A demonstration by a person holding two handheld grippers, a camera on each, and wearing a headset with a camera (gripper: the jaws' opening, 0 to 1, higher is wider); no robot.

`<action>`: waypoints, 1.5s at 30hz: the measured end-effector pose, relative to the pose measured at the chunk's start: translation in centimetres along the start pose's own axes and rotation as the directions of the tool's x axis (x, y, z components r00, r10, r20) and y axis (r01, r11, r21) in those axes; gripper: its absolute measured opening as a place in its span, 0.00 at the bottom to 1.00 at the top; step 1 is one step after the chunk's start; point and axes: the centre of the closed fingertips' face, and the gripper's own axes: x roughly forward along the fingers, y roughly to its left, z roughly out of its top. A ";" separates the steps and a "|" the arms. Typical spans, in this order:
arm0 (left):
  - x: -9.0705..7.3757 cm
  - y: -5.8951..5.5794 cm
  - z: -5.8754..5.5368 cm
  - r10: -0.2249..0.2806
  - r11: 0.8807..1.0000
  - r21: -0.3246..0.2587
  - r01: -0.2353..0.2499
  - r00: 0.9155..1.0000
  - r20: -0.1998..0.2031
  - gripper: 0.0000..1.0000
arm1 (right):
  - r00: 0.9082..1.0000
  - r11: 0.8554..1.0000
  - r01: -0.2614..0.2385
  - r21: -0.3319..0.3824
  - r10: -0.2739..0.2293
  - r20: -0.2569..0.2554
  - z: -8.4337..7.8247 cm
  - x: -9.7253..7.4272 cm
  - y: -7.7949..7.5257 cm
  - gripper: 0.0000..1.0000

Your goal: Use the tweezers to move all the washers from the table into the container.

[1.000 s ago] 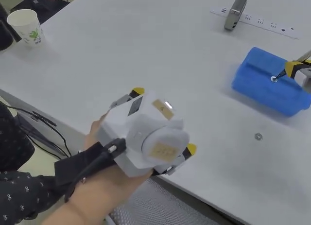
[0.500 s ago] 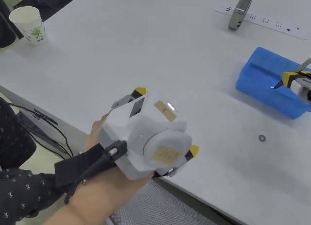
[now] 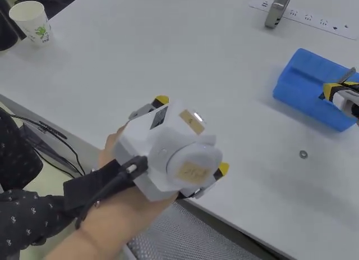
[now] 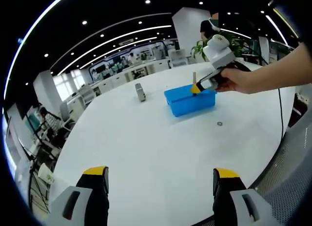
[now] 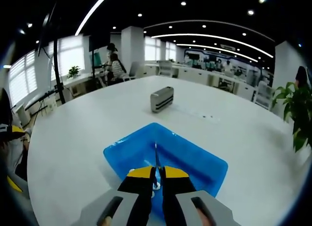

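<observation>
In the head view, the left gripper [image 3: 192, 135] is held at the near edge of the white table [image 3: 168, 52], while the right gripper [image 3: 338, 92] hangs over the blue container [image 3: 303, 86]. One washer [image 3: 303, 154] lies on the table near the container. In the left gripper view, its jaws stand wide apart with nothing between them. In the right gripper view, its jaws are clamped narrow on the tweezers [image 5: 156, 160], whose tips point down into the container.

We are viewing a smooth white table [image 3: 168, 58].
It is carrying a blue rectangular plastic container [image 3: 305, 86], a small silver metal washer [image 3: 303, 154] nearby, a white paper cup [image 3: 33, 22], a grey metal block [image 3: 277, 10] and a flat white power strip [image 3: 314, 19].
</observation>
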 end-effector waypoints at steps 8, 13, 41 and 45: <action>0.0 0.0 0.0 0.001 1.000 -0.001 -0.001 1.000 0.002 0.90 | 1.000 1.000 0.006 0.015 -0.006 -0.008 0.0 -0.1 -0.1 0.03; -0.1 0.1 0.1 0.004 1.000 -0.005 -0.004 1.000 0.006 0.90 | 1.000 0.999 -0.002 0.045 0.002 0.008 0.5 -0.6 -0.3 0.03; -0.2 0.0 0.5 -0.001 1.000 -0.011 0.002 1.000 0.027 0.90 | 0.985 0.990 -0.143 0.013 0.141 0.104 2.2 -8.0 4.1 0.03; -0.2 -0.1 0.5 -0.007 1.000 -0.006 0.007 1.000 0.025 0.90 | 0.984 0.988 -0.152 0.028 0.149 0.095 1.2 -8.4 4.7 0.03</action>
